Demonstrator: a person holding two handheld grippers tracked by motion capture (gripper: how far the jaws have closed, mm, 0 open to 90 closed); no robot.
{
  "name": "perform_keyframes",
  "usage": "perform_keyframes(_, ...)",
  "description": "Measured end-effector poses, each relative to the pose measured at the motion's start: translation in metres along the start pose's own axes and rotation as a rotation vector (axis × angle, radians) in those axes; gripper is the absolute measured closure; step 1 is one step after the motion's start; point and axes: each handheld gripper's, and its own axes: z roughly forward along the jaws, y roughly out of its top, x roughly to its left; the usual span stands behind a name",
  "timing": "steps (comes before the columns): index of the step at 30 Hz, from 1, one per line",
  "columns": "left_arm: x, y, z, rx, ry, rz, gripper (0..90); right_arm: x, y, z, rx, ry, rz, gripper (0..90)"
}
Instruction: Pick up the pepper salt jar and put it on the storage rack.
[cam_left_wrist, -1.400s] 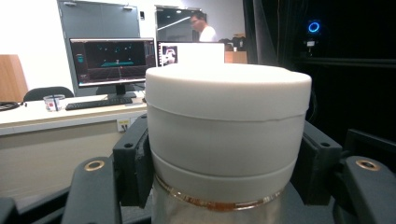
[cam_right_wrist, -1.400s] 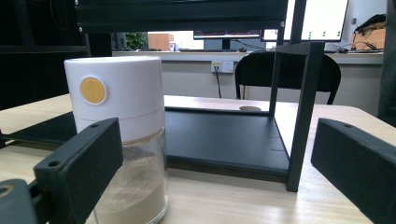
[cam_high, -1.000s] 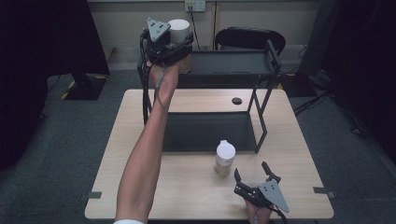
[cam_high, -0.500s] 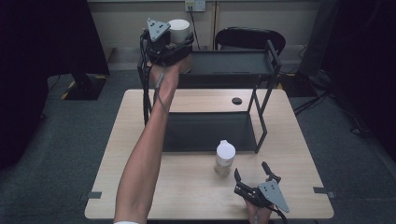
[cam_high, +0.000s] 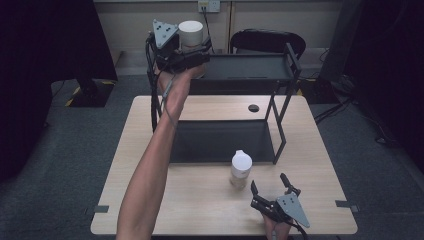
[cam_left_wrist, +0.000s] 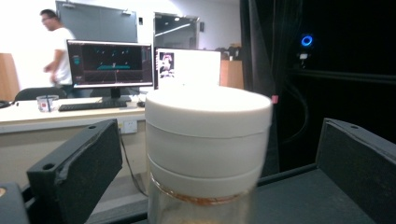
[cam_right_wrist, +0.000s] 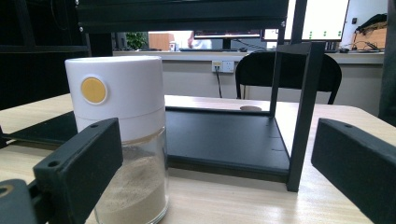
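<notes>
- Left hand-held gripper (cam_high: 187, 56) is up at the rack's top shelf (cam_high: 250, 67); its jaws have just been opening and now stand spread either side of the white-lidded jar (cam_left_wrist: 208, 154), apart from it, so I judge the jar set down there.
- Right hand-held gripper (cam_high: 272, 192) rests spread on the table (cam_high: 210, 200), the second jar (cam_high: 240, 169) just ahead of it, likely next.
- Against the earlier frames, only the left jaws differ.

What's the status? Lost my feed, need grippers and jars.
Left gripper jaws just opened, white-lidded jar loose between them on top shelf. Right gripper open, beside sand jar. Nothing blocking.
</notes>
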Motion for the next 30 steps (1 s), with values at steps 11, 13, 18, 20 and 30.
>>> perform_keyframes(11,-0.008,-0.012,-0.023,-0.039,-0.012,0.027,0.0,0.0,0.0,0.0,0.0,0.0,-0.001,1.1)
perform_keyframes(13,-0.007,-0.016,-0.027,-0.039,-0.024,0.012,0.0,0.0,0.0,0.0,-0.001,0.0,-0.002,1.1)
perform_keyframes(18,-0.007,-0.024,-0.039,-0.052,-0.04,0.01,0.0,0.001,0.0,0.0,0.0,-0.004,-0.001,1.1)
perform_keyframes(20,-0.007,-0.025,-0.045,-0.054,-0.042,0.005,0.0,0.001,0.0,0.0,0.0,-0.004,-0.001,1.1)
perform_keyframes(30,-0.006,-0.033,-0.071,-0.064,-0.061,0.023,0.0,0.001,0.0,0.0,-0.001,-0.003,-0.001,1.1)
